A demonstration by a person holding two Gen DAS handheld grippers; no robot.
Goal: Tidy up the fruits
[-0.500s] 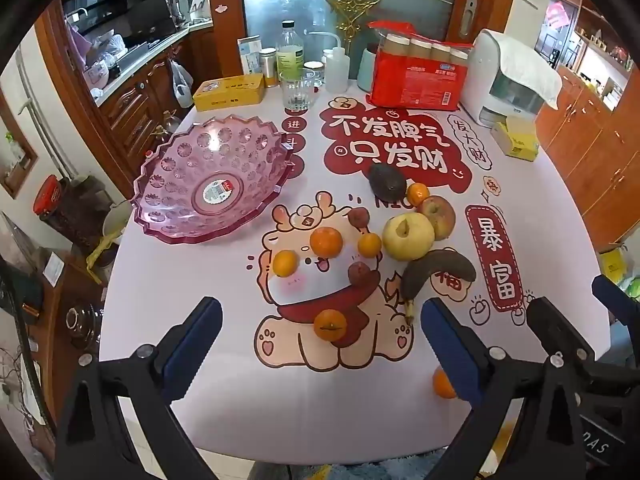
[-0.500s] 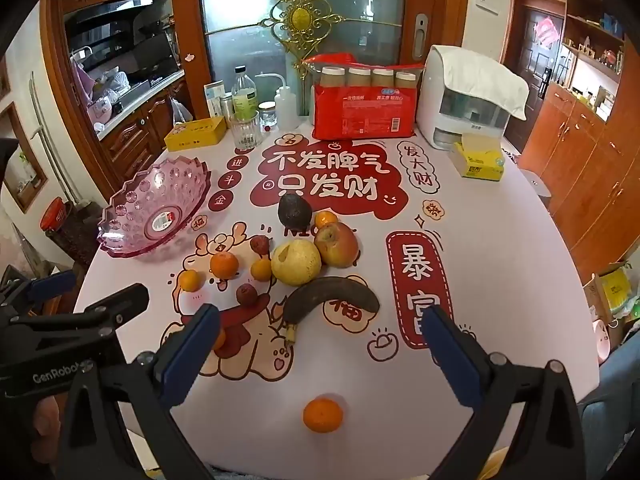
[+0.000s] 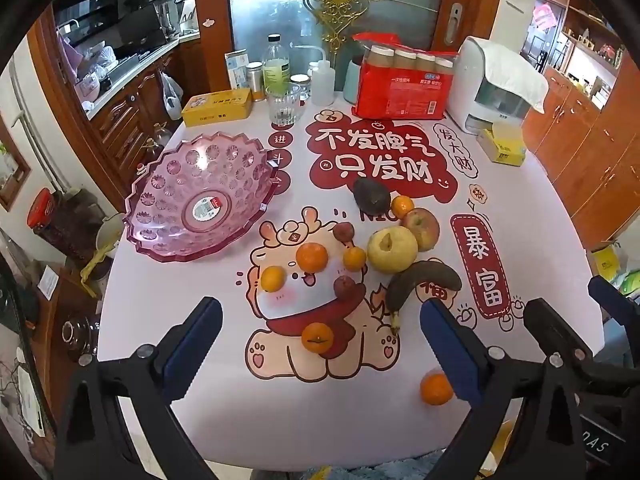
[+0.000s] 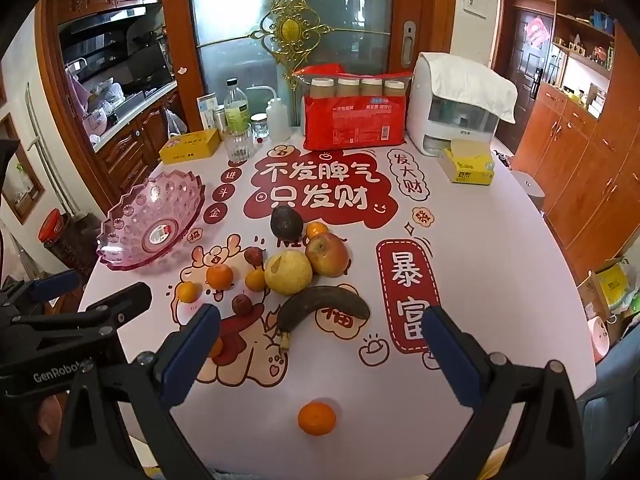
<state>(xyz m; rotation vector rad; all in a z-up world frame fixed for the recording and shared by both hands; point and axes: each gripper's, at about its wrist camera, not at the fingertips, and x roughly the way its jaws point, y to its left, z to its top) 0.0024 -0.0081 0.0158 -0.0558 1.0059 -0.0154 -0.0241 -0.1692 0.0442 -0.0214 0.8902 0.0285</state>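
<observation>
Fruits [image 3: 392, 249] are sitting loose mid-bench [image 3: 160, 300] beside the empty pink bowl [image 3: 200, 196], while both grippers, left [image 3: 320, 344] and right [image 4: 320, 344], are hovering above with jaws wide, holding nothing.

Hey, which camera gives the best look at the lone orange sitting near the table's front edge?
The right wrist view: the lone orange lies whole and unblocked between the open right tongs. In the left wrist view the same orange sits low on the right, partly hidden behind a finger of the left tongs.
</observation>
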